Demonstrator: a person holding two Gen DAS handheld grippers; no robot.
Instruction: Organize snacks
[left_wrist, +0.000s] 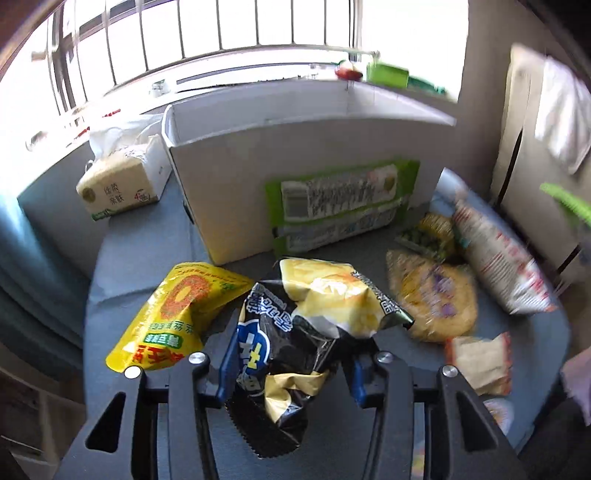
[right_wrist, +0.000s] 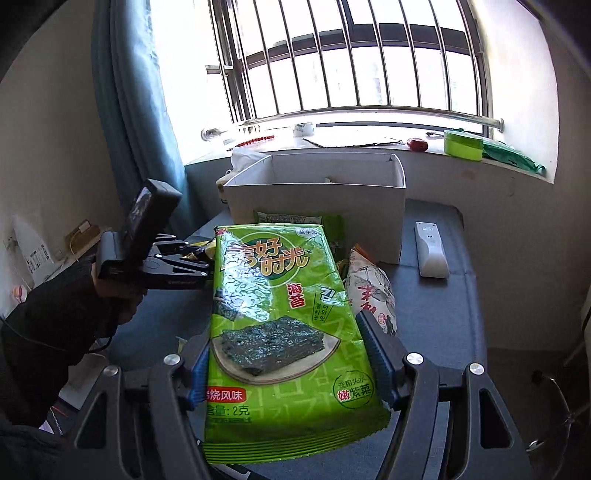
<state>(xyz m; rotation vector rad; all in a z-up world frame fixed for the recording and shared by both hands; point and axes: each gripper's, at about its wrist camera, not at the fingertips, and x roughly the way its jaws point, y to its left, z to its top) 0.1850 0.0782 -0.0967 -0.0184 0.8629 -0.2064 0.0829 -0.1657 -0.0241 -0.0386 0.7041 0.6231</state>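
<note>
The left gripper (left_wrist: 290, 363) was clamped on a black-and-yellow snack bag (left_wrist: 306, 332) near the tabletop's (left_wrist: 110, 258) front edge, while the right gripper (right_wrist: 286, 354) pinched a green seaweed packet (right_wrist: 280, 332) lengthwise before the white box (right_wrist: 314, 199).

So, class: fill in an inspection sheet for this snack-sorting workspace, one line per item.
Surface: grey table, crowded with packets.
Job's things: white box, open top; black-and-yellow bag; green seaweed packet; yellow pouch.
Clutter: tissue pack; white remote.
Grippers: left hand-held gripper pinches the black-and-yellow bag; right hand-held gripper holds the green seaweed packet.
Cables: nothing seen.
Surroundings: barred window, blue curtain.
</note>
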